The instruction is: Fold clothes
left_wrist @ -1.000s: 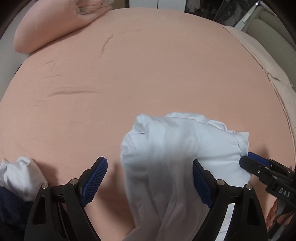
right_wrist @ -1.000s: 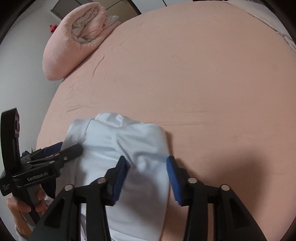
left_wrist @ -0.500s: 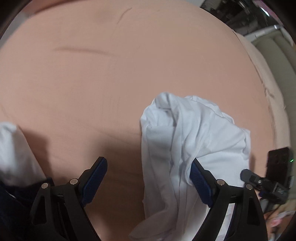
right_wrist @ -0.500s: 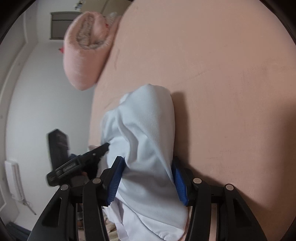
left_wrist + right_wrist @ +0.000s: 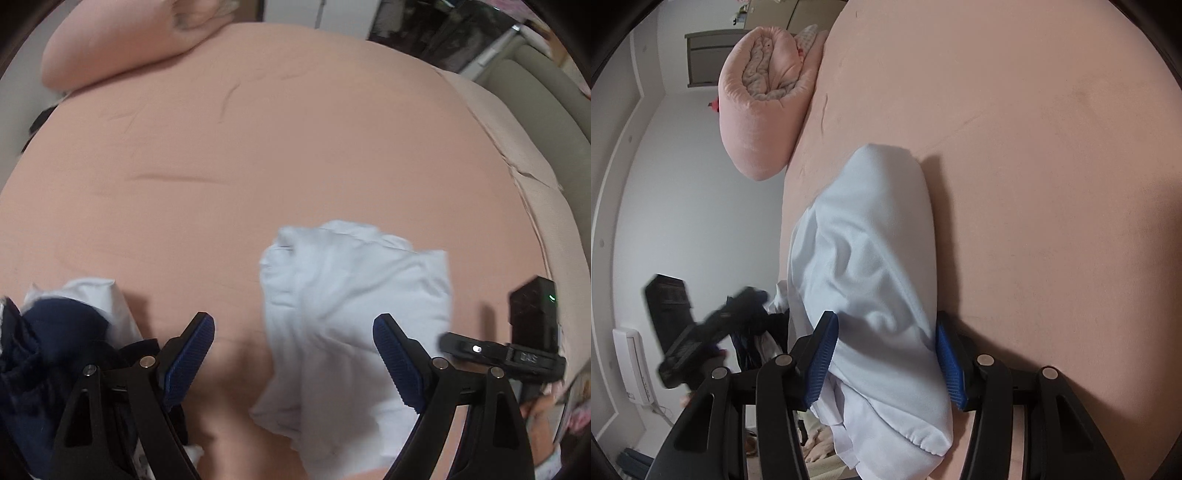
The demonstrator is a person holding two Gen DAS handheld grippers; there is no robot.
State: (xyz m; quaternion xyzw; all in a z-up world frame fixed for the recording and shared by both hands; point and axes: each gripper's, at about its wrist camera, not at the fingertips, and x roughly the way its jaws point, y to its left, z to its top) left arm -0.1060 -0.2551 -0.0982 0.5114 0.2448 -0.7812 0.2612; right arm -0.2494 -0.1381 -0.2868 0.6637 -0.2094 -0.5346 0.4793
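White cloth, a bunched shirt [image 5: 871, 266], lies on the pink bed sheet [image 5: 258, 147] near its front edge, well short of the rolled pink quilt [image 5: 764, 99] at the far end. My right gripper [image 5: 886, 354] has the shirt's near end between its blue pads, and those jaws are opening. My left gripper [image 5: 291, 354] stands wide open above the shirt's left side, gripping nothing. Left of the shirt sits a heap of dark blue and white clothes [image 5: 55, 332].

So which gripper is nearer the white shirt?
Right. The right gripper straddles the white shirt, jaws opening; the left gripper hangs open above it.
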